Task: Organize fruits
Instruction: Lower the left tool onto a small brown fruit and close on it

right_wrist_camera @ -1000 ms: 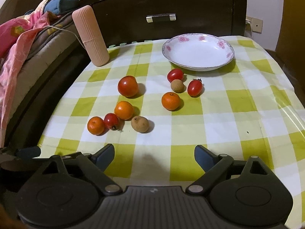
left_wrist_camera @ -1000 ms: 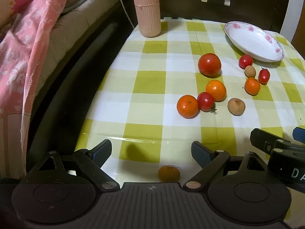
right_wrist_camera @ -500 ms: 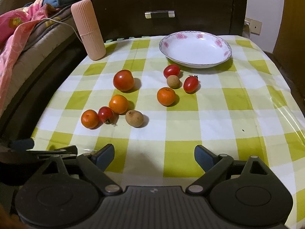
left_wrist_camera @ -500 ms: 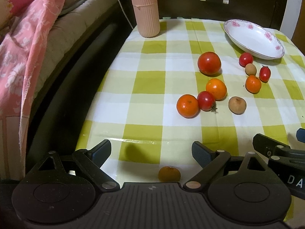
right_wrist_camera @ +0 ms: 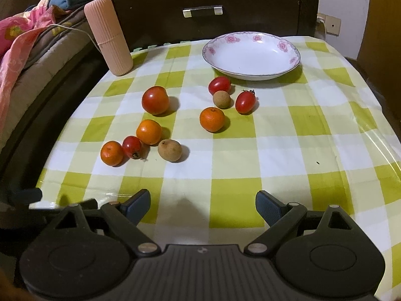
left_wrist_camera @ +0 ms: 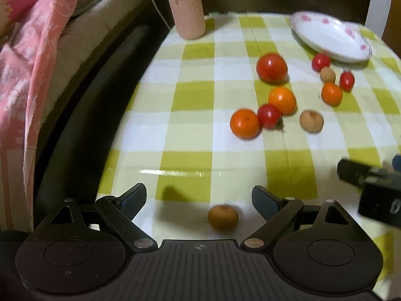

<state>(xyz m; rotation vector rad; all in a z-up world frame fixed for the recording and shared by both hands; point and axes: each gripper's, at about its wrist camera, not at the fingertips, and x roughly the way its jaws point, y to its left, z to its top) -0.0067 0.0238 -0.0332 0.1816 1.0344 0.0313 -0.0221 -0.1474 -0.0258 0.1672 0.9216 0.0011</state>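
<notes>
Left wrist view
Fruit count: ten. Three oranges, the nearest a round orange (left_wrist_camera: pixel 244 123) at centre right. Four tomatoes, one big red tomato (left_wrist_camera: pixel 271 68) and three small. Three brown round fruits, one dull brown fruit (left_wrist_camera: pixel 222 217) at the bottom centre.
Dish: one white shallow plate with pink flowers (left_wrist_camera: pixel 328 37), upper right, holding nothing.
Other: one ribbed pink cylinder (left_wrist_camera: pixel 185 5) at the top; green-and-white checked tablecloth (left_wrist_camera: pixel 190 100); pink floral cloth (left_wrist_camera: pixel 27 57) at left.
Change: the whole scene is blurrier than half a second ago; the fruits lie as before.
Left gripper (left_wrist_camera: pixel 199 199): jaws wide but closing a little; the dull brown fruit lies between them, touched by neither finger.

Right wrist view
Fruit count: nine, all on the cloth in front of the plate: three oranges, four tomatoes, two brown fruits.
Dish: the same plate (right_wrist_camera: pixel 251 55), upper centre.
Change: nothing has shifted.
Right gripper (right_wrist_camera: pixel 203 205): jaws wide, over bare cloth, holding nothing.
</notes>
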